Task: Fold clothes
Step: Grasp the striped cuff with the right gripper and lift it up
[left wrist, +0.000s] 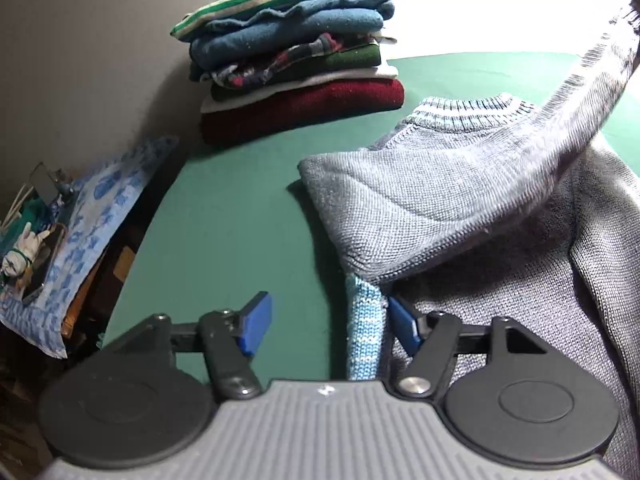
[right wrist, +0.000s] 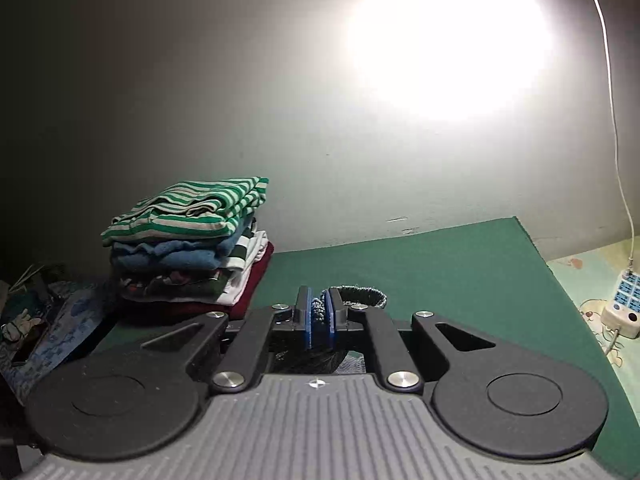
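Observation:
A grey-blue knit sweater (left wrist: pixel 472 200) lies on the green table (left wrist: pixel 224 220), its left sleeve folded in with a light blue striped cuff (left wrist: pixel 366 332) between my left gripper's fingers. My left gripper (left wrist: pixel 328 322) is open and low over the table at the sweater's left edge, not clamping the cuff. The other sleeve (left wrist: pixel 580 96) is lifted and stretches up to the upper right. My right gripper (right wrist: pixel 319 316) is shut on that sleeve's knit cuff (right wrist: pixel 360 294), held up above the table (right wrist: pixel 460 280).
A stack of folded clothes (left wrist: pixel 296 52) stands at the table's back left, with a green striped top and a dark red bottom; it also shows in the right wrist view (right wrist: pixel 188 244). A blue patterned cloth (left wrist: pixel 84 232) with clutter lies off the table's left. A power strip (right wrist: pixel 624 312) sits at the right.

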The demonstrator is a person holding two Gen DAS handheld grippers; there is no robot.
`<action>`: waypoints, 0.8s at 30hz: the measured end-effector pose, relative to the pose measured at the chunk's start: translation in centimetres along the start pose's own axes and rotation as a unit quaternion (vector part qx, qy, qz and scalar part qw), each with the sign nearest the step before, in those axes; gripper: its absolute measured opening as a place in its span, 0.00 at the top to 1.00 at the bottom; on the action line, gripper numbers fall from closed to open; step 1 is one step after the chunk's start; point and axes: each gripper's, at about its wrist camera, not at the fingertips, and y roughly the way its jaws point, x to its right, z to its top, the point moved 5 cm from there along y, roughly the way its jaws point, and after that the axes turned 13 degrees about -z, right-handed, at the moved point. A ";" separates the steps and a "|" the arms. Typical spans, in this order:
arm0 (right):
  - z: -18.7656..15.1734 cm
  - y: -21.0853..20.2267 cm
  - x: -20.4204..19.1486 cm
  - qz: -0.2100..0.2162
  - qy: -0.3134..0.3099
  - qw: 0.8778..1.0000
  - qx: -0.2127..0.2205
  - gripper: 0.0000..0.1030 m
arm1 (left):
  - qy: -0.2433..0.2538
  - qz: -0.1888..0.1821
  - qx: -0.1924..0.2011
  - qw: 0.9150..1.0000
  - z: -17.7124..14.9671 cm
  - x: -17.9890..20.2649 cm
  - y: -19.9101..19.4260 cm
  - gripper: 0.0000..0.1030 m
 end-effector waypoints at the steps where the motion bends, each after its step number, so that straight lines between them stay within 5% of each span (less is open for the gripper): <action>1: 0.0 0.1 0.4 -0.002 0.002 1.000 0.000 0.92 | 0.002 0.002 0.001 1.000 0.1 0.2 0.0 0.36; 10: -0.2 -0.6 2.9 -0.027 -0.007 1.000 0.010 0.93 | 0.051 0.002 0.018 0.999 1.2 3.1 -0.4 0.57; 16: -0.7 -2.1 4.2 -0.044 -0.028 0.998 0.026 0.93 | 0.093 -0.003 0.017 0.996 1.2 5.3 -0.3 0.56; 24: -3.4 -1.1 6.5 -0.077 -0.051 0.996 -0.017 0.93 | 0.118 -0.040 0.013 0.992 0.9 7.4 -0.1 0.51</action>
